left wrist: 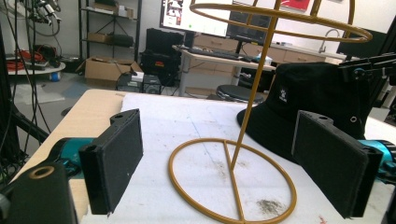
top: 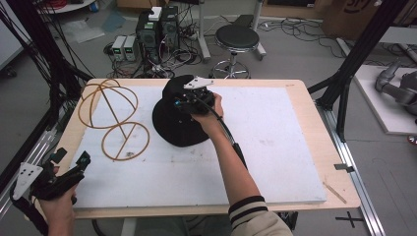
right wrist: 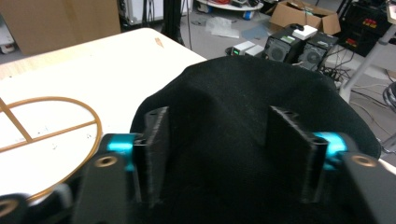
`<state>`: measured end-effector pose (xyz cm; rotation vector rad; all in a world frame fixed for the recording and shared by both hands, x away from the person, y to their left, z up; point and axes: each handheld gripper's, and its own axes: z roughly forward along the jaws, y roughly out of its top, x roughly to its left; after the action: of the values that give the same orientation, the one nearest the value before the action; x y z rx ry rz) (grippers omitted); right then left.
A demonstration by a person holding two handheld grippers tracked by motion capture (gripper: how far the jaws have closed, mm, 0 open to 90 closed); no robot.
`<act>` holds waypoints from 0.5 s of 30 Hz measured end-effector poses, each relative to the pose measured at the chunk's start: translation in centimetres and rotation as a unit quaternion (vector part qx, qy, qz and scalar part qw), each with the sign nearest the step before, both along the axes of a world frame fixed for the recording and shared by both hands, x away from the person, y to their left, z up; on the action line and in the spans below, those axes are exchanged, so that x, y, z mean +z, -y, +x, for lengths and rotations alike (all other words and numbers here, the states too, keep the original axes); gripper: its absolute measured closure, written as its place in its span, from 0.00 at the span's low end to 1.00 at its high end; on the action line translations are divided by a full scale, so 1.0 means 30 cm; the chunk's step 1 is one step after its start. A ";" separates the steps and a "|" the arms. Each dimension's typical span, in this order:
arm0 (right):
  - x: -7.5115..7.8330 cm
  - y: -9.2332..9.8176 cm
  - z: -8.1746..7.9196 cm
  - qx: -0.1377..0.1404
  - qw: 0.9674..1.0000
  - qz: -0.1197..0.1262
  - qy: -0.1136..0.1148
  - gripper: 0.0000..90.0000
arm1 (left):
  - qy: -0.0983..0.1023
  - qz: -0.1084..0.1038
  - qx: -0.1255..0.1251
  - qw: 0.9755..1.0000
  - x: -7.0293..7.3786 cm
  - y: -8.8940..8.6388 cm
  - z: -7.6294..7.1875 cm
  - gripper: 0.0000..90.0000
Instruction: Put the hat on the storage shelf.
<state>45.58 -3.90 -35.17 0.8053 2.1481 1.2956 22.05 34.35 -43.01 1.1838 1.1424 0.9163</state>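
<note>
Right tongs pressing onto a black fabric bucket hat, left tongs idle at the surface's near corner.

The left tongs [top: 74, 164] hang wide open with nothing between the pads, held off the near left corner of the white-topped wooden surface [top: 275, 147]. Just ahead of them stands the golden wire hat stand [top: 113, 120] with its round ring base. Right of that stand, the black fabric bucket hat [top: 169, 123] lies on the surface, and the right tongs [top: 189, 101] sit on its crown, half open, pads [right wrist: 156, 140] sunk into the cloth on either side of a fold, not clearly pinching it.
</note>
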 end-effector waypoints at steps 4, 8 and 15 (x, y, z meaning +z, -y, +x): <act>-0.007 -0.006 0.002 -0.015 1.000 -0.009 -0.007 0.65 | 0.001 -0.001 0.001 1.000 0.000 0.000 -0.001 0.19; -0.011 -0.014 0.000 -0.017 1.000 -0.025 -0.008 0.78 | 0.001 -0.001 0.000 1.000 0.000 0.000 -0.001 0.19; -0.018 -0.020 0.003 -0.027 0.999 -0.028 -0.018 0.95 | 0.000 -0.001 0.002 1.000 0.000 -0.006 -0.004 0.19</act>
<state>45.67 -3.29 -35.72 0.8643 2.1662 1.1969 21.93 34.52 -43.02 1.1802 1.1458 0.9176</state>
